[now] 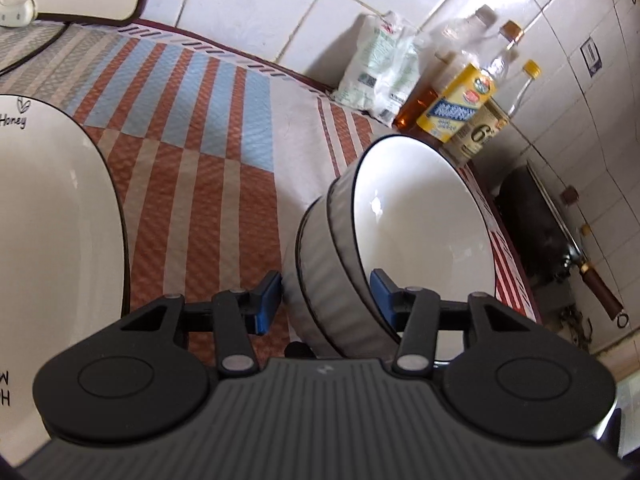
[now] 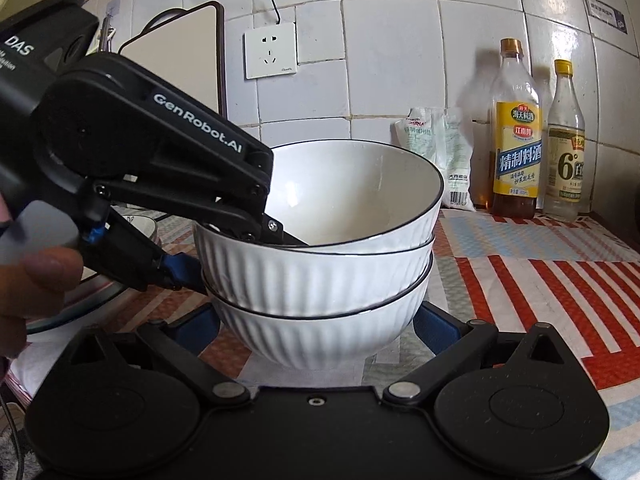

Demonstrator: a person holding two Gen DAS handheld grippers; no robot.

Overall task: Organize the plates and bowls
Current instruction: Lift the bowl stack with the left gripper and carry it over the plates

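Observation:
Two white ribbed bowls with black rims are nested, the upper bowl tilted inside the lower bowl, on the striped mat. My left gripper straddles the near wall of the stack, one blue finger inside the upper bowl and one outside the lower bowl; its jaws stand wide and look open. It also shows in the right wrist view. My right gripper is open, its blue fingers either side of the lower bowl. A white plate marked "Honey" lies at the left.
Sauce bottles and a white pouch stand against the tiled wall at the back right. A wall socket and a leaning board are behind. A dark wok with a wooden handle sits past the mat's right edge.

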